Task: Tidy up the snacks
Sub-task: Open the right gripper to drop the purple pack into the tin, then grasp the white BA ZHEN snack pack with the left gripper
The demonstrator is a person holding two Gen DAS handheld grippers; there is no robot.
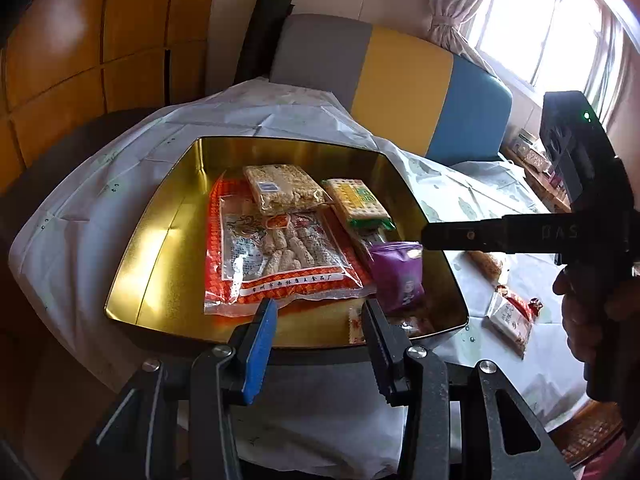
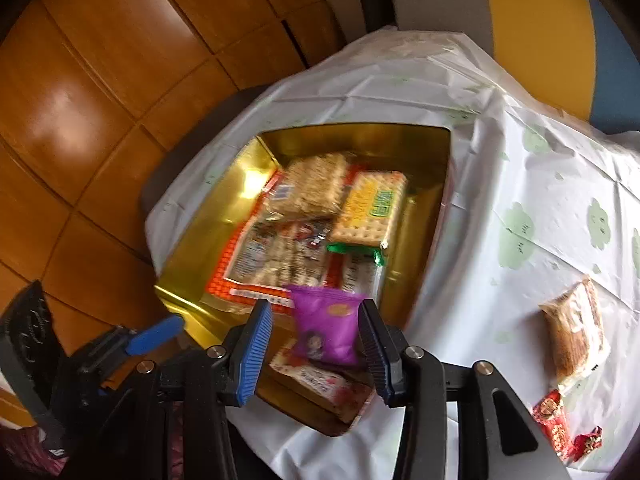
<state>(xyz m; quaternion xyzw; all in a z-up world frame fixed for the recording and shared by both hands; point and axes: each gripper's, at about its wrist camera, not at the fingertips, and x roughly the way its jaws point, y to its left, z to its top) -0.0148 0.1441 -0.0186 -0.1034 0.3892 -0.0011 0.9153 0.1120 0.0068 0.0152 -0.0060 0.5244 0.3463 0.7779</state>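
**Mid-fill: purple pouch just dropped in tin, more snacks waiting on cloth**

Basically the step in hand was loading the gold tin (image 1: pixel 160 240); several packs already lay inside: the big red-checked bag (image 1: pixel 276 252), a rice-cracker pack (image 1: pixel 282 190), a green-and-yellow biscuit pack (image 1: pixel 356 200) and a purple pouch (image 2: pixel 334 328).

Right gripper (image 2: pixel 316 334) was spread, pads clear of the purple pouch, which lay in the tin's near corner, seen in the gap between the jaws. The view was blurred, so possibly one edge brushed a pad; I read it as released. Left gripper (image 1: pixel 320 320) hung parted and empty over the tin's near rim.

Next move, by my judgement: swing the right gripper away from the tin to the white tablecloth (image 2: pixel 500 184), where a clear cracker pack (image 2: pixel 576 332) and a red wrapped sweet (image 2: pixel 554 420) lay well apart from the tin, then pinch one by its edge.
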